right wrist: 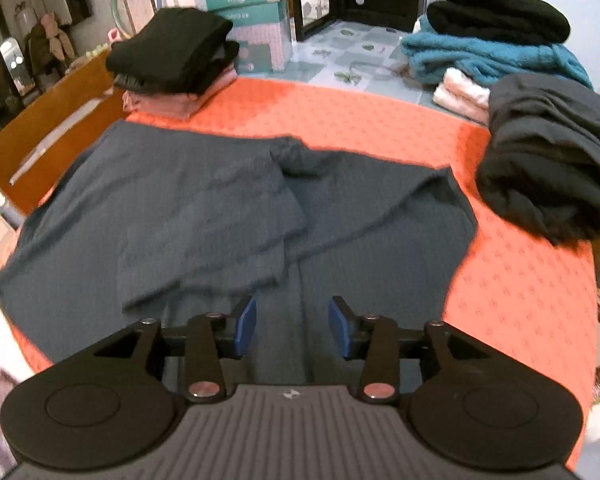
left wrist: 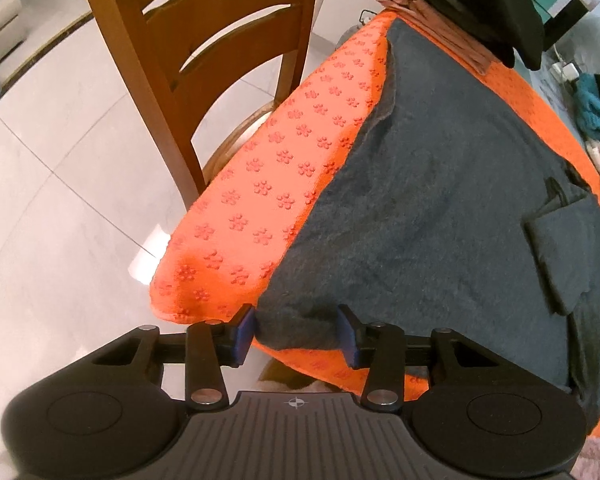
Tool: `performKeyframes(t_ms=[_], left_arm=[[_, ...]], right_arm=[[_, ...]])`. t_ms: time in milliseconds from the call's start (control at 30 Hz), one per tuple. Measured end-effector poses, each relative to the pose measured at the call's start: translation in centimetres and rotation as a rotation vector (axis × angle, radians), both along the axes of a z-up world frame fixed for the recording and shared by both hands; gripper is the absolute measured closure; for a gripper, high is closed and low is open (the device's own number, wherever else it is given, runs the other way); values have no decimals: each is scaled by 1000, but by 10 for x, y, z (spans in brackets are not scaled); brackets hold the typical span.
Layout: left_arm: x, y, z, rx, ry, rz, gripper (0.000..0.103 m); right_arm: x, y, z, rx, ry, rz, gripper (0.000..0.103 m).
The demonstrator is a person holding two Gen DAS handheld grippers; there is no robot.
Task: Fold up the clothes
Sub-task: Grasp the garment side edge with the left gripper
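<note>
A dark grey garment [right wrist: 228, 200] lies spread flat on the orange patterned table cover [right wrist: 520, 288], with one sleeve folded in over its middle. In the left wrist view the same garment [left wrist: 440, 184] covers the table's right part. My left gripper [left wrist: 296, 330] is open, its blue pads on either side of the garment's near corner at the table edge, not closed on it. My right gripper [right wrist: 292, 326] is open and empty, just above the garment's near hem.
A stack of folded black and pink clothes [right wrist: 176, 64] sits at the far left corner. A crumpled black garment [right wrist: 548, 160] lies at the right. Teal and white towels [right wrist: 492, 56] lie beyond. A wooden chair [left wrist: 204, 60] stands by the table's left edge.
</note>
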State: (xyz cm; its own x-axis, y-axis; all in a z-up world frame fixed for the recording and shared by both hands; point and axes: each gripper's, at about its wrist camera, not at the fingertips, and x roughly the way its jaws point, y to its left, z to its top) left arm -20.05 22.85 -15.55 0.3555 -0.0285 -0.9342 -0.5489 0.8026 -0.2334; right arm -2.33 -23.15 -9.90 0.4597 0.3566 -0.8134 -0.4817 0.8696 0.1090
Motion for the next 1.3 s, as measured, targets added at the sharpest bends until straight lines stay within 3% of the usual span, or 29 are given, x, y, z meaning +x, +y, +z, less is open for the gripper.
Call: performKeyframes(t_ms=[100,267,300,333,500,667,900,1133,1300], left_arm=[[3,1,-3,-17,-3,-3,66],[4,3,-3,-29,-8,-2,73],[3,3,-3,-33,-15,-3,80],[2,4,-2,-36,-22,-3,95],[7,0,12,-6,-58,-24,95],[17,-7,28,53,-82,-57,95],[29,-24,50,68,-138,-126,95],[50,-61,67,63,-202,-279,95],[65,-82,69,-21,-233,-319,95]], right_arm=[[-24,-11,-3,-34,18,56,56],[-68,-23,-17,-128,80,175,46],[-76,-25,-21,-146,94,193,45],[-83,-25,-24,-162,101,210,45],[-110,-25,-37,-245,97,276,45],[-114,-33,-41,-272,76,234,46],[-111,-44,-32,-222,66,174,46],[-90,-40,-6,-121,28,79,46],[-64,-14,24,41,-6,90,46]])
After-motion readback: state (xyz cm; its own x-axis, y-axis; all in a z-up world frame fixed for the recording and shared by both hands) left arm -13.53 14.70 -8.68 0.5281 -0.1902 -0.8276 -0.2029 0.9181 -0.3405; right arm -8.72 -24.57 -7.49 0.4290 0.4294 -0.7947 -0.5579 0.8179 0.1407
